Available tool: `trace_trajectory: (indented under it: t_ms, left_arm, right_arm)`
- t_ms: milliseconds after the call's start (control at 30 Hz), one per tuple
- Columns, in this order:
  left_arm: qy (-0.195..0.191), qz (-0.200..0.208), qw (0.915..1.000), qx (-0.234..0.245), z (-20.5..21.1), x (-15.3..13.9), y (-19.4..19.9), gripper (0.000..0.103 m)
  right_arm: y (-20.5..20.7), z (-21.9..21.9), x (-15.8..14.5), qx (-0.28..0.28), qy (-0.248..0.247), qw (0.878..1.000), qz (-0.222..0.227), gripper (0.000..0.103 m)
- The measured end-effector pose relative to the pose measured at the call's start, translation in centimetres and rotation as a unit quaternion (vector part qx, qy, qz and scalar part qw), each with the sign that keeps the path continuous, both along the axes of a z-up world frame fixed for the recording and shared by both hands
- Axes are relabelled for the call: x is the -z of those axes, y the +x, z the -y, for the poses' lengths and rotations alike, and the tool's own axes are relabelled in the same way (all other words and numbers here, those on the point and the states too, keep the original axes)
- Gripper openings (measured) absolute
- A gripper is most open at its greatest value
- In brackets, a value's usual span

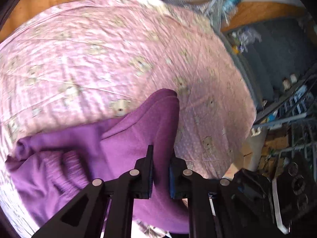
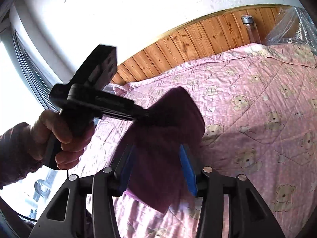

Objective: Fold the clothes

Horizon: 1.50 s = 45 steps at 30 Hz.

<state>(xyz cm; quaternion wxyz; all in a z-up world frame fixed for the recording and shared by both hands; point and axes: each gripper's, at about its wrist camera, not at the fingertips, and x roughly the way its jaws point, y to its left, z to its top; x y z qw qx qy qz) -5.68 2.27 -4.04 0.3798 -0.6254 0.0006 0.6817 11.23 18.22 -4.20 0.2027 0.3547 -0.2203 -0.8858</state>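
We hold the soft purple fleece garment point(image 1: 126, 138) above the pink bear-print quilt point(image 1: 99, 49), left gripper point(image 1: 160, 166) and right gripper point(image 2: 156, 168) both clamped on it; folding looks unfinished.

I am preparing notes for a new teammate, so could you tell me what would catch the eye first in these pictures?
First, the purple garment, lifted above the pink bear-print quilt and pinched by both the left gripper and the right gripper. Next, in the right wrist view, the person's hand holding the other gripper at left, with a wooden headboard behind.
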Motion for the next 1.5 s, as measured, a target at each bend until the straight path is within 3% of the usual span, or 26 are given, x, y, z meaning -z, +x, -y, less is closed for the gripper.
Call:
trace_trajectory:
  t_ms: [167,333,433,500,567,600,667,700,800,867,967,1100,1167,1300,1467,1500]
  left_arm:
    - [0.029,0.009,0.9959,-0.085,13.0,-0.8,-2.6,0.011]
    - [0.074,0.024,0.9847,-0.156,22.7,4.2,-3.6,0.011]
    - [0.093,0.039,0.9783,-0.181,25.7,8.2,-3.7,0.012]
    - [0.087,0.042,0.9781,-0.185,26.6,10.7,-3.5,0.012]
    - [0.105,0.058,0.9729,-0.197,27.3,12.9,-3.4,0.014]
    - [0.115,0.063,0.9700,-0.205,27.6,13.9,-3.3,0.023]
    - [0.144,0.075,0.9620,-0.219,28.2,14.7,-3.3,0.026]
    - [0.149,0.076,0.9607,-0.222,28.4,14.5,-3.3,0.026]
    - [0.131,0.037,0.9672,-0.215,29.1,11.5,-2.3,0.029]
    - [0.137,0.017,0.9660,-0.219,30.3,10.1,-1.2,0.030]
    - [0.161,0.009,0.9594,-0.231,31.9,9.4,0.4,0.034]
    - [0.149,0.038,0.9642,-0.216,30.8,12.6,2.6,0.034]
    - [0.129,0.051,0.9673,-0.212,30.0,15.0,3.6,0.034]
    - [0.139,0.024,0.9668,-0.213,29.9,15.2,4.4,0.034]
    - [0.153,0.030,0.9666,-0.204,31.1,13.0,3.7,0.034]
    - [0.156,0.031,0.9664,-0.202,31.4,12.6,3.5,0.034]
  right_arm:
    - [-4.6,6.1,2.0,-0.043,0.011,0.998,0.048,0.047]
    - [-8.8,13.8,7.5,-0.109,0.069,0.985,0.115,0.047]
    - [-10.2,16.4,9.5,-0.120,0.107,0.977,0.141,0.047]
    - [-11.1,17.4,10.9,-0.125,0.143,0.969,0.158,0.047]
    - [-11.8,18.4,12.0,-0.129,0.173,0.961,0.172,0.047]
    - [-11.9,18.6,11.9,-0.131,0.180,0.959,0.176,0.047]
    - [-12.8,19.3,10.9,-0.138,0.201,0.950,0.193,0.047]
    - [-13.3,19.7,9.9,-0.138,0.210,0.949,0.192,0.046]
    - [-14.7,22.5,5.7,-0.156,0.217,0.952,0.150,0.046]
    - [-16.6,25.5,4.8,-0.185,0.223,0.947,0.138,0.046]
    - [-20.0,29.7,6.4,-0.218,0.226,0.937,0.150,0.045]
    - [-23.8,31.8,11.7,-0.201,0.281,0.917,0.202,0.033]
    - [-24.3,31.9,12.3,-0.200,0.281,0.918,0.194,0.034]
    - [-23.7,31.3,11.4,-0.195,0.274,0.922,0.192,0.034]
    - [-18.4,26.8,4.2,-0.163,0.231,0.945,0.163,0.039]
    - [-17.2,25.7,4.2,-0.156,0.228,0.946,0.169,0.041]
